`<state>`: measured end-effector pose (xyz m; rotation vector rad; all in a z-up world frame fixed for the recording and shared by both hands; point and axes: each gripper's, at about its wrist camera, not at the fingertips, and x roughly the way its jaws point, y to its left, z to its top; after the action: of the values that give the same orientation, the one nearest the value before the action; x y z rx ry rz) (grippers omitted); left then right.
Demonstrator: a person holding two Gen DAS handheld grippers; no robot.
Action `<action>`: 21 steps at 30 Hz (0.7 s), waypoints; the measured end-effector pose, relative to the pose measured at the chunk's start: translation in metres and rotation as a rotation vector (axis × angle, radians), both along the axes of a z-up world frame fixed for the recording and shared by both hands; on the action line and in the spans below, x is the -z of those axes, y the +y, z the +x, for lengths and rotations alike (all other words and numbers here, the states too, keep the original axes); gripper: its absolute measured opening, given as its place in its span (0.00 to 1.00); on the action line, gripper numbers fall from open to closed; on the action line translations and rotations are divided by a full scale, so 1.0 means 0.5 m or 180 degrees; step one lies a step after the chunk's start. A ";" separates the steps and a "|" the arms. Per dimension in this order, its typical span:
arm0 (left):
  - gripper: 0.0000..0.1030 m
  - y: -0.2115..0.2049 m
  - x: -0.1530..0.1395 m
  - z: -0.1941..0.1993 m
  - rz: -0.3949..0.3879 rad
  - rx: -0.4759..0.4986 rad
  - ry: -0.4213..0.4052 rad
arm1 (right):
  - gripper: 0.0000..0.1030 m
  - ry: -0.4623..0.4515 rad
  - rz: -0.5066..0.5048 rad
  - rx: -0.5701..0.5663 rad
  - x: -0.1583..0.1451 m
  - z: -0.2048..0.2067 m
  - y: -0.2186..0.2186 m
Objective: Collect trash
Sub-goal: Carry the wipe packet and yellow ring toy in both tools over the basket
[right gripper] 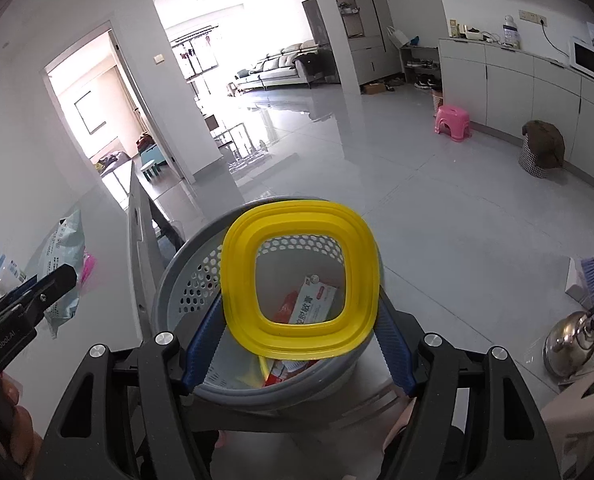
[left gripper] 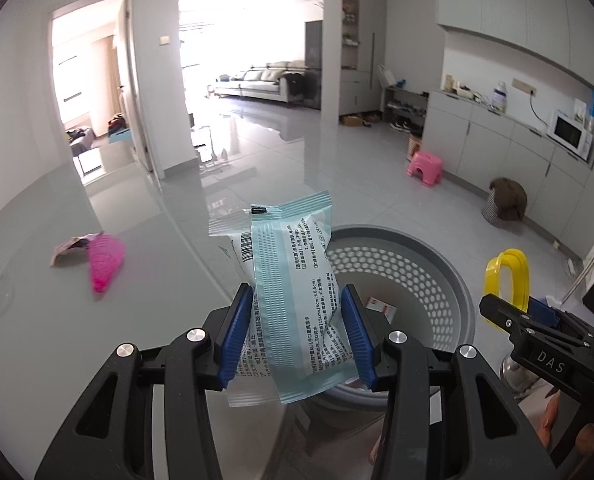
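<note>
The left gripper [left gripper: 299, 336] is clamped on a pale blue wet-wipe packet [left gripper: 293, 292], its ribbed blue pads [left gripper: 239, 332] pressing the soft, crinkly film from both sides so that the pack bulges between them. The packet stands upright over the edge of the grey counter [left gripper: 97, 340], with the perforated grey waste basket [left gripper: 437, 280] just at its 3 o'clock, lower down on the floor side. The right gripper [right gripper: 299, 320] holds a yellow plastic frame [right gripper: 301, 276], a rigid rounded-square ring with stepped ridges, pinched by its outer edges directly over the basket's mouth; through its opening a red-and-white carton [right gripper: 313, 300] shows at the basket's bottom.

The packet looks not yet fully over the basket, so letting go here could drop it on the counter edge or the floor. Slick film between ribbed pads may also slip if the hand tilts. The yellow frame is smooth, hard and held only by its rim, so a small twist could pop it free; since it is wide, it might catch on the basket's rim and hang there rather than fall in. A pink ribbed scrap [left gripper: 105, 260] and a crumpled wrapper [left gripper: 71, 250] lie on the counter at 9 o'clock, still to be collected.
</note>
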<state>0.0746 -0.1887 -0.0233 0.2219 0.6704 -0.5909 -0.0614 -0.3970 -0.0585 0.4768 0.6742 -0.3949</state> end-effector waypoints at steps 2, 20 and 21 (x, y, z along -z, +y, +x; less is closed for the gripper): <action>0.44 -0.026 0.018 0.001 0.0063 0.0062 0.0036 | 0.66 0.0031 0.0038 0.0013 0.010 -0.001 -0.013; 0.44 -0.112 0.103 0.063 0.0260 0.0255 0.0312 | 0.66 0.0222 0.0180 -0.0177 0.072 0.099 -0.033; 0.44 -0.115 0.106 0.067 0.0264 0.0256 0.0327 | 0.66 0.0228 0.0190 -0.0177 0.078 0.102 -0.032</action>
<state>0.1081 -0.2461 -0.0764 0.2985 0.7891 -0.6555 -0.0103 -0.4128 -0.0975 0.5012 0.7688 -0.3414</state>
